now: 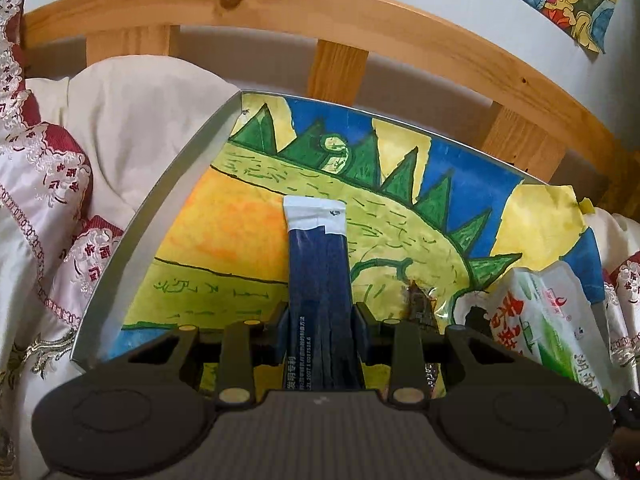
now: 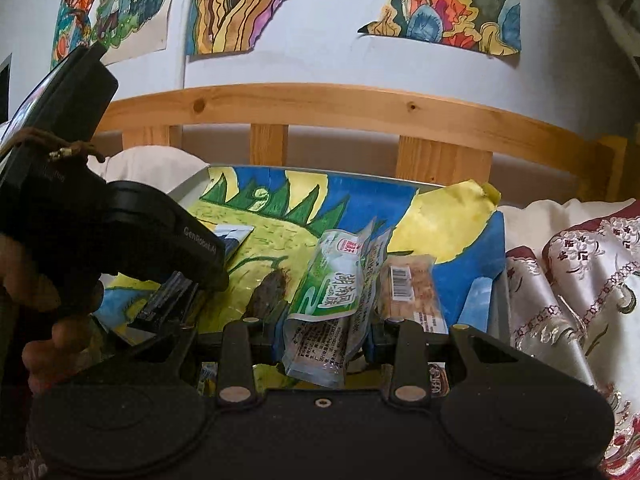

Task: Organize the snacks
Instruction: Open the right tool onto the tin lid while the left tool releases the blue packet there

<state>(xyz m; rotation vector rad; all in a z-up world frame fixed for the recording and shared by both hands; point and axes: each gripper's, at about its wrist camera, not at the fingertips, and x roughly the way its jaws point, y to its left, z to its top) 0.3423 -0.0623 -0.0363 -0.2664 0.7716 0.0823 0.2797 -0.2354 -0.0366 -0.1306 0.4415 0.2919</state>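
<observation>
My left gripper (image 1: 320,314) is shut on a dark blue stick sachet with a white end (image 1: 318,280), held over a grey metal tray (image 1: 132,224) lined with a bright painted sheet. My right gripper (image 2: 324,328) is shut on a green-and-white snack pouch (image 2: 332,284), held over the right part of the same tray (image 2: 502,300). That pouch also shows at the right in the left wrist view (image 1: 540,320). A dark brown snack in clear wrap (image 2: 268,292) lies on the sheet beside it. A clear pack of tan pieces with a barcode (image 2: 412,292) lies to the right.
The tray sits on a bed with cream and red embroidered bedding (image 1: 48,208). A wooden slatted headboard (image 2: 320,108) stands behind it, below a white wall with coloured drawings (image 2: 448,4). The left hand-held gripper body (image 2: 100,224) fills the left of the right wrist view.
</observation>
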